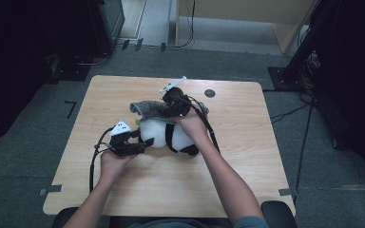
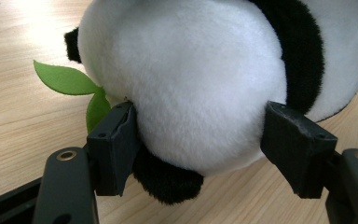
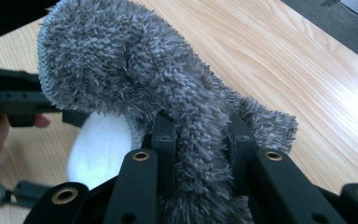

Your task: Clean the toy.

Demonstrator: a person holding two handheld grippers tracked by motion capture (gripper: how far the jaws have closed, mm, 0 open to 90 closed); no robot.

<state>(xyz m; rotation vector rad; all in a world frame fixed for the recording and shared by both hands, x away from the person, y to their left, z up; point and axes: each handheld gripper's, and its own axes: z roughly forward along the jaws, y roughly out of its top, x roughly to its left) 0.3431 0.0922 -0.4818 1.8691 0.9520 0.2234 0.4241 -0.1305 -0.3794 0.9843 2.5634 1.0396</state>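
A black-and-white panda plush lies in the middle of the wooden table. My left gripper comes at it from the left, and its pads press on both sides of the white round body. A green felt leaf sticks out beside the left pad. A grey fuzzy cloth is draped over the far side of the plush. My right gripper is shut on a fold of this grey cloth, with its jaws pinching the fabric; the white plush shows beneath it.
A small dark round mark lies on the table near its far edge. Black equipment and cables stand on the floor at the right, and a dark stand at the far left. Tape marks sit at the near corners.
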